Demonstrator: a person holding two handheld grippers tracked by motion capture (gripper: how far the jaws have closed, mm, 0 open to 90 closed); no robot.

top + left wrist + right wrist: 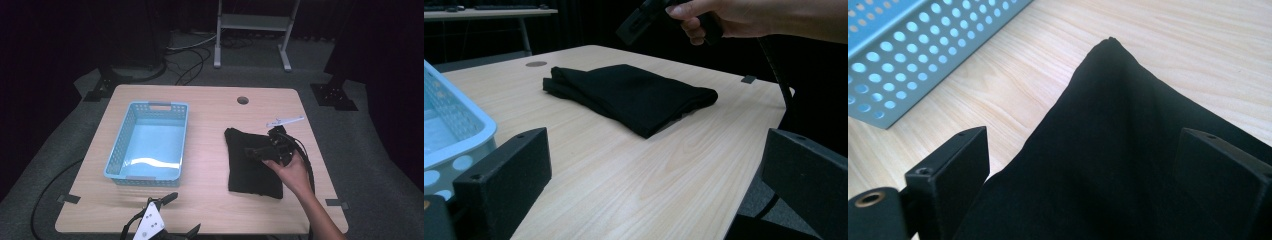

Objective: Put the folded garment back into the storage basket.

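Note:
A folded black cloth (252,167) lies on the right half of the wooden table (210,120). A hand holds my right gripper (252,151) just over the cloth's far part, jaws pointing left. In the right gripper view that gripper (1085,175) is open, jaws wide apart above the black cloth (1108,125). My left gripper (182,214) sits at the table's near edge, open with nothing in it. In the left gripper view its jaws (654,185) frame bare wood, with the cloth (634,95) farther off and the right gripper (649,20) in its hand above it.
A light blue perforated basket (120,145) stands empty on the table's left half, also seen as a basket (454,125) and basket wall (913,50). A small white strip (285,120) lies behind the cloth. A cable hole (243,100) sits at the far edge.

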